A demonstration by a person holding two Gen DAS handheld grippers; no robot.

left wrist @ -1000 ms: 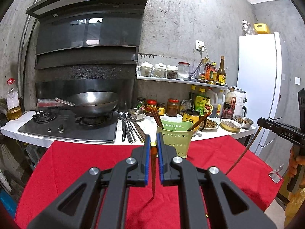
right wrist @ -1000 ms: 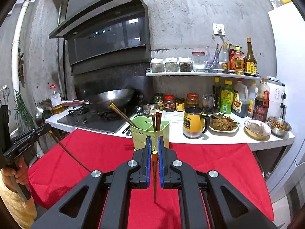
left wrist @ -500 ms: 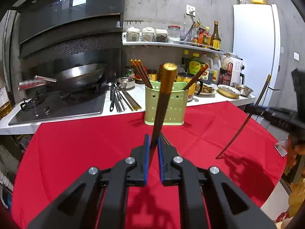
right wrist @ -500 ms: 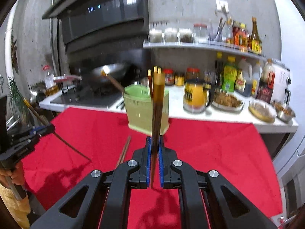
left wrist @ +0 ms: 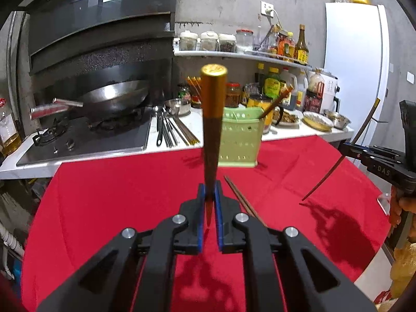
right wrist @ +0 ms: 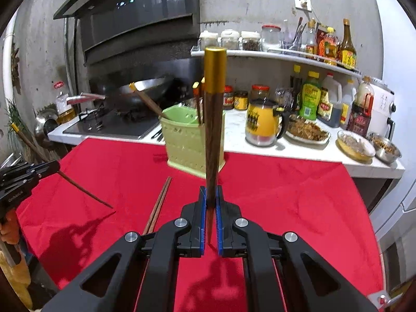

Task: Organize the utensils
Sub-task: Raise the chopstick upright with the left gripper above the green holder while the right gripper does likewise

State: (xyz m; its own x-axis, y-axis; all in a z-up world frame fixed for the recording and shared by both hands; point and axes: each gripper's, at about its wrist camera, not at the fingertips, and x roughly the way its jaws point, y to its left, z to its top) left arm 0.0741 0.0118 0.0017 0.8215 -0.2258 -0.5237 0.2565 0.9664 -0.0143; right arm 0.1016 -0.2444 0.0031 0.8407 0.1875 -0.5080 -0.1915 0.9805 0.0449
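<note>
My left gripper (left wrist: pixel 209 195) is shut on a brown chopstick with a gold end (left wrist: pixel 212 130), gold end pointing away from me. My right gripper (right wrist: pixel 211 195) is shut on a like chopstick (right wrist: pixel 213 119), also gold end away. A green slotted utensil holder (left wrist: pixel 240 140) stands at the far edge of the red cloth with several chopsticks in it; it also shows in the right wrist view (right wrist: pixel 187 140). A pair of chopsticks (right wrist: pixel 158 205) lies flat on the cloth in front of the holder, also seen in the left wrist view (left wrist: pixel 240 197).
A red cloth (left wrist: pixel 117 195) covers the table. Behind it a white counter carries a stove with a wok (left wrist: pixel 114 101), loose utensils (left wrist: pixel 169 130), a yellow mug (right wrist: pixel 261 122), jars, bottles and food dishes (right wrist: pixel 356 145). A white fridge (left wrist: pixel 358 59) stands at right.
Both grippers tilted down and came closer to the table; each held chopstick now points its gold end forward. The pair lying on the cloth has come into view.
</note>
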